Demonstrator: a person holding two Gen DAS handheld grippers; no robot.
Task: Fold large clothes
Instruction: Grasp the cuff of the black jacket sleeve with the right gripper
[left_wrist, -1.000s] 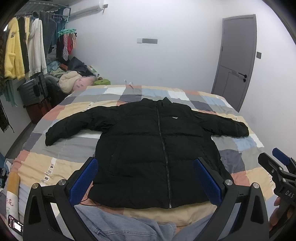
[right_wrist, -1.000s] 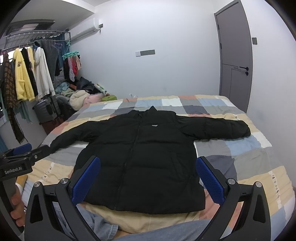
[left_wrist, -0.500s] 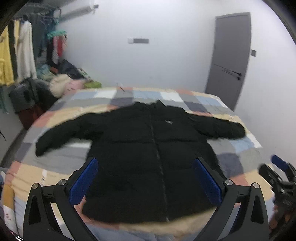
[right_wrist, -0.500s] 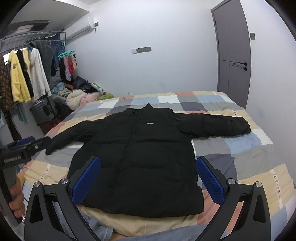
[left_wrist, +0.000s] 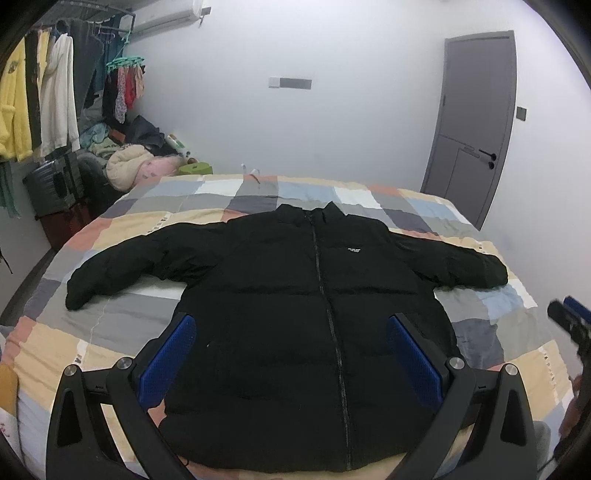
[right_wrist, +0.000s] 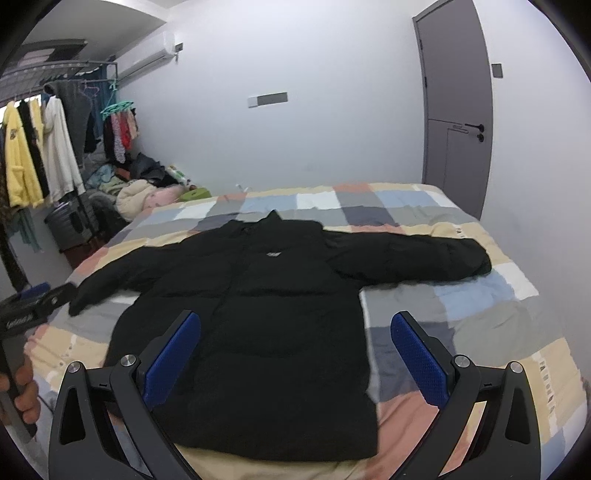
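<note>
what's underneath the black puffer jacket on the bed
The black puffer jacket lies flat, sleeves spread, on a patchwork checked quilt covering the bed. The quilt shows all around it; whatever sits directly beneath the jacket is hidden.

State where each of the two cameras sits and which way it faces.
Left wrist view: on the left hand-held gripper, facing across the bed at the spread black jacket; the right hand-held gripper pokes in at the right edge.
Right wrist view: on the right hand-held gripper, facing the jacket's right half; the left hand shows at the left edge.
Both share the jacket, the door and the clothes rack.
</note>
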